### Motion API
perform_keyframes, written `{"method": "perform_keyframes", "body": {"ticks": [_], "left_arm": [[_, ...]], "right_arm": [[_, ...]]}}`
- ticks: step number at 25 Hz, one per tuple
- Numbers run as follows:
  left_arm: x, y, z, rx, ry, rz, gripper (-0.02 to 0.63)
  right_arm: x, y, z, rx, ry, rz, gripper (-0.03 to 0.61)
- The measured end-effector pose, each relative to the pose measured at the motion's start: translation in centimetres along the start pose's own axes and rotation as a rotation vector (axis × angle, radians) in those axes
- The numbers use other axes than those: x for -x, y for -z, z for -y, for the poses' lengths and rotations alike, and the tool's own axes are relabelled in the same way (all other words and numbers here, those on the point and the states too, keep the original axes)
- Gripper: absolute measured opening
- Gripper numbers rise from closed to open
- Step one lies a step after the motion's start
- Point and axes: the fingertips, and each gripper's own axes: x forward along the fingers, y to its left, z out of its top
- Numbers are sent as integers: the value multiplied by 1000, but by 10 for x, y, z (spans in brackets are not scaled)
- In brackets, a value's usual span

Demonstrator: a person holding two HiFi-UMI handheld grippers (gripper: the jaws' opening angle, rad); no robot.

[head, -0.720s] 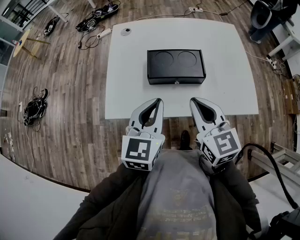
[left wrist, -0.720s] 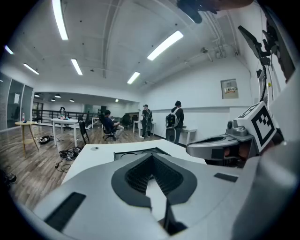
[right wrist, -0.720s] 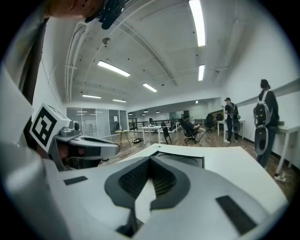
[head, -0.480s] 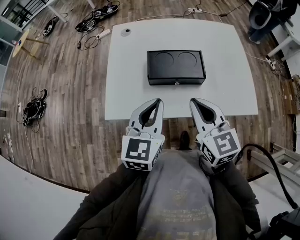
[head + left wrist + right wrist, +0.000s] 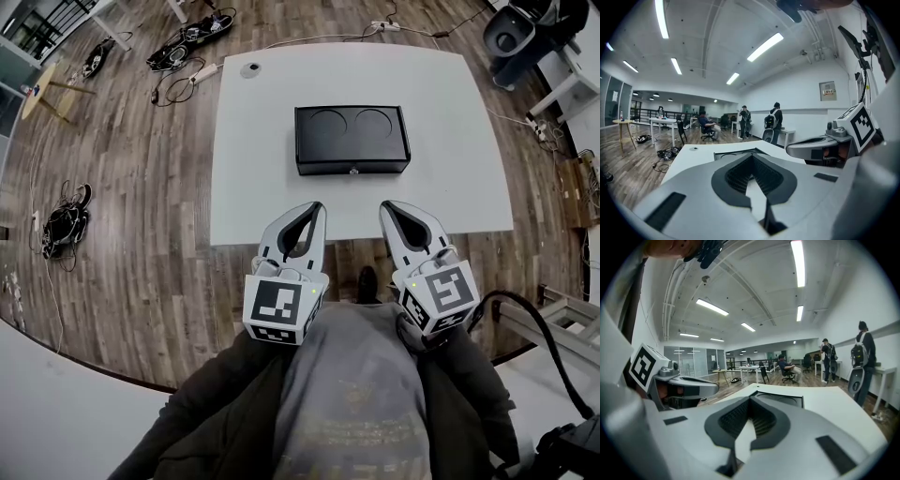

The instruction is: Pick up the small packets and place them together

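With left gripper (image 5: 315,206) and right gripper (image 5: 387,206) both clenched empty and only a black box (image 5: 352,139) ahead, no packets show; expect them light and crinkly, best pinched at an edge.

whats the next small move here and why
Probably bring both grippers forward toward the black box on the table. No packets show anywhere on the tabletop, so they may be inside it. The left gripper and right gripper are both shut, empty, and held near the person's body, well back from the box.
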Motion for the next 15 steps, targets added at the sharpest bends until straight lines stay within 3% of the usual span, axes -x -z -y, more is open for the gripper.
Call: {"method": "perform_keyframes", "body": {"ticks": [4, 9, 15], "left_arm": [[-1, 0, -5, 1, 7, -5, 3], [11, -1, -15, -4, 25, 10, 3], [33, 7, -45, 23, 25, 18, 3]], "right_arm": [[-4, 3, -2, -36, -1, -13, 3], [-10, 16, -3, -80, 81, -84, 14], [-24, 15, -27, -79, 56, -69, 25]]}}
